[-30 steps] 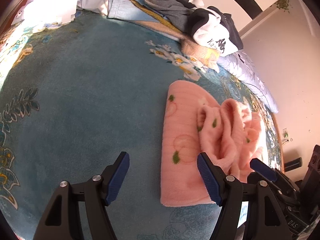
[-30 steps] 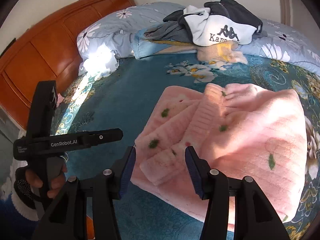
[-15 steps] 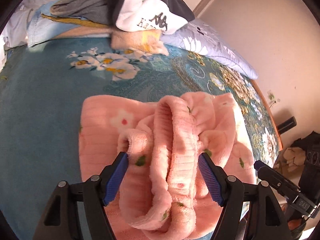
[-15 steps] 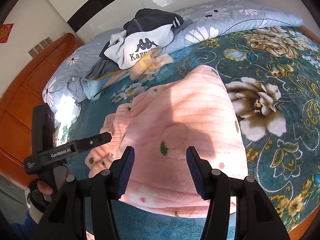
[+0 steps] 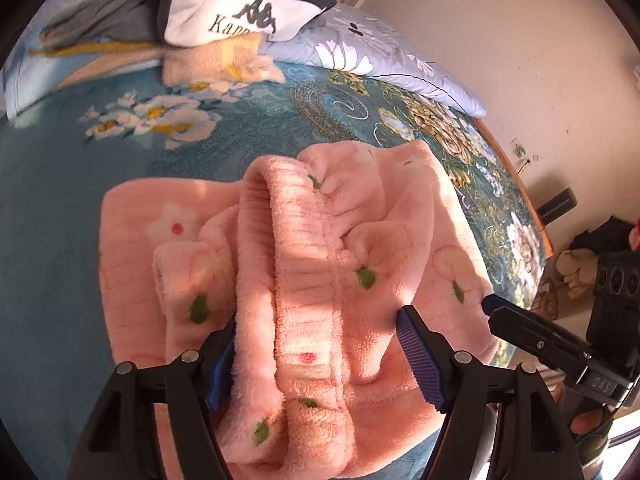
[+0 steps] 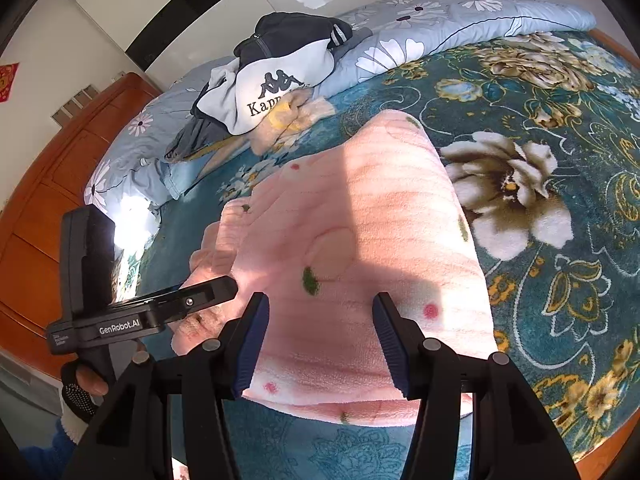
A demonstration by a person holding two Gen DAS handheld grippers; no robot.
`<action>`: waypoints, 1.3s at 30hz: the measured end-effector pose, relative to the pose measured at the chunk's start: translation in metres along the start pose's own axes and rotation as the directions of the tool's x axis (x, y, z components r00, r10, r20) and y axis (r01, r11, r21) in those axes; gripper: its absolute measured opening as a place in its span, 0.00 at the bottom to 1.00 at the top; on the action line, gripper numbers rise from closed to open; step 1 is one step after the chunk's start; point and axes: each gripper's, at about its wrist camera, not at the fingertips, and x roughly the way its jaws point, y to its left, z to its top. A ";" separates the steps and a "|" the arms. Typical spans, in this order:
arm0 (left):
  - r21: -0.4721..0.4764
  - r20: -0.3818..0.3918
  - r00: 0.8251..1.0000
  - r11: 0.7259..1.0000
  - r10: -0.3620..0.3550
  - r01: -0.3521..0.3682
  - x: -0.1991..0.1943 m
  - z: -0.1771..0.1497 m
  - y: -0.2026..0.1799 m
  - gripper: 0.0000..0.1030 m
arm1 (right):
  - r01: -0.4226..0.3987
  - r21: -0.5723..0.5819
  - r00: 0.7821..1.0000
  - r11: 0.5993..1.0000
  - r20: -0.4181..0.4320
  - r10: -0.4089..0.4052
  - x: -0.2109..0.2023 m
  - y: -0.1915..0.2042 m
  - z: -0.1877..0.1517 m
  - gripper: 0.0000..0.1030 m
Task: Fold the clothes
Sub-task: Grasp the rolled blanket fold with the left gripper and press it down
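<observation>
A fluffy pink garment printed with small green leaves, red dots and pale flower outlines lies partly folded on a teal floral bedspread. In the left wrist view its ribbed band runs as a raised ridge straight out from between the fingers, with bunched folds to either side. The left gripper has its fingers spread wide, the thick fleece rising between them; the left finger is half buried in the pile. The right gripper is also spread apart, with the smooth, flat folded part of the garment lying between and beyond its fingers. Well beyond both sets of fingers, a heap of clothes topped by a black and white sweatshirt rests against a pale blue flowered quilt.
</observation>
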 end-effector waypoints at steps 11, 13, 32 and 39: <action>-0.119 0.063 0.980 0.973 -0.190 0.197 -0.018 -0.006 0.018 0.14 | 0.010 0.016 1.000 1.000 0.011 -0.010 -0.006 -0.006 0.003 0.54; -0.164 0.077 0.978 0.965 -0.194 0.205 -0.020 -0.005 0.029 0.14 | 0.013 0.009 1.000 1.000 0.014 -0.013 -0.007 -0.005 0.003 0.54; -0.364 0.127 0.982 0.915 -0.138 0.176 -0.052 -0.066 0.100 0.16 | 0.023 -0.007 0.999 1.000 -0.023 -0.024 0.002 -0.007 0.000 0.54; -0.309 0.085 0.995 0.948 -0.048 0.072 -0.061 -0.065 0.081 0.50 | 0.009 -0.042 1.000 0.999 -0.004 -0.010 -0.004 -0.001 0.006 0.54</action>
